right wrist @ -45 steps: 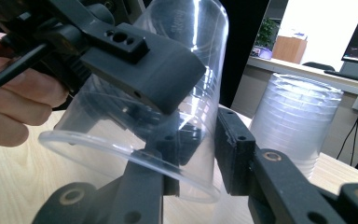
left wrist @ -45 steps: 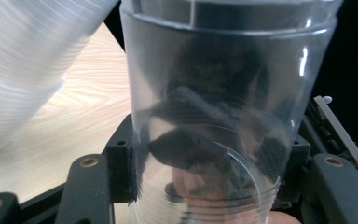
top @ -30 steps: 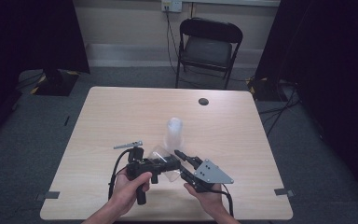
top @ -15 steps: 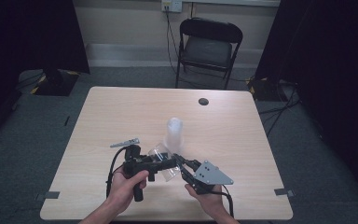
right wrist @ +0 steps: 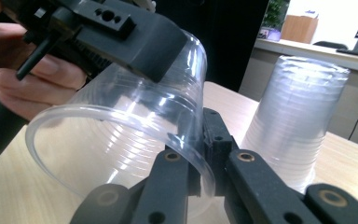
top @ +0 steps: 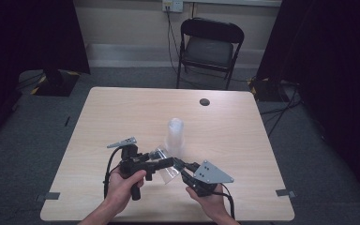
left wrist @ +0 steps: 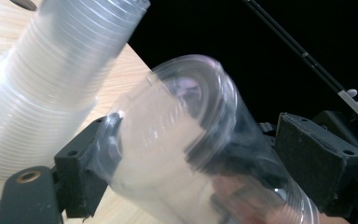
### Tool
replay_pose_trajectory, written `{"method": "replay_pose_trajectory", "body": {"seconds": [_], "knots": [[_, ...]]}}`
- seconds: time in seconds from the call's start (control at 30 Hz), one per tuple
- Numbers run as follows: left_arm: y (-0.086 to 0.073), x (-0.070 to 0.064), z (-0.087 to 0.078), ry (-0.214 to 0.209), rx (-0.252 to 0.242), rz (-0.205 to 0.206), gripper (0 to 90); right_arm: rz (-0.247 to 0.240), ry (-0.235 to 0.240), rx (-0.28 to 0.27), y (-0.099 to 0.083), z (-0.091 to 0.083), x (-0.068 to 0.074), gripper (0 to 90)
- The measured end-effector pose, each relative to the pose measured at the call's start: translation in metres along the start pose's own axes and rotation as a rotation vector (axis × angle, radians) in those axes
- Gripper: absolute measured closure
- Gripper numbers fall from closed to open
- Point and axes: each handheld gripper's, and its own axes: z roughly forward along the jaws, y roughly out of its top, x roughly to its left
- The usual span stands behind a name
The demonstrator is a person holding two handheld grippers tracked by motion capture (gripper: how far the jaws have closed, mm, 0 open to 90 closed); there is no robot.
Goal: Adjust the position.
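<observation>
A single clear plastic cup (top: 161,168) lies on its side in the air above the table's near edge, held between both grippers. My left gripper (top: 168,162) is shut on the cup's body (left wrist: 186,154), one black jaw on each side. My right gripper (top: 179,165) pinches the cup's rim (right wrist: 121,140), its jaws (right wrist: 200,140) shut on the thin wall. An upside-down stack of clear cups (top: 174,136) stands on the table just beyond, also seen as the stack (left wrist: 51,79) and the stack (right wrist: 293,121) in the gripper views.
The light wooden table (top: 122,112) has a small black round disc (top: 205,101) near its far edge. A black folding chair (top: 211,47) stands behind the table. Dark curtains hang at both sides, and cables trail on the floor at the right.
My left gripper has shifted slightly left and away from the table's near edge, with the cup still between both grippers. The stack has not moved.
</observation>
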Motion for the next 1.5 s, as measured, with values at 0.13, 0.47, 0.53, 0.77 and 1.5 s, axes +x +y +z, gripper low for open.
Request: {"method": "replay_pose_trajectory", "body": {"seconds": [0.13, 0.47, 0.53, 0.77, 1.5], "knots": [[0.0, 0.001, 0.0, 0.002, 0.007, 0.009, 15.7, 0.008, 0.009, 0.009, -0.001, 0.0, 0.0, 88.0], [0.002, -0.002, -0.004, 0.095, -0.033, 0.146, 15.7, 0.026, 0.027, 0.053, -0.002, -0.001, -0.002, 88.1], [0.002, -0.002, -0.005, 0.113, -0.027, 0.171, 15.8, 0.032, 0.033, 0.061, -0.003, 0.0, -0.003, 88.1], [0.003, -0.001, -0.006, 0.187, -0.035, 0.204, 16.1, 0.035, 0.044, 0.109, -0.005, 0.0, -0.01, 87.7], [-0.001, -0.01, -0.009, 0.27, 0.005, 0.391, 16.7, 0.175, 0.045, 0.273, -0.003, -0.003, -0.049, 87.8]]}}
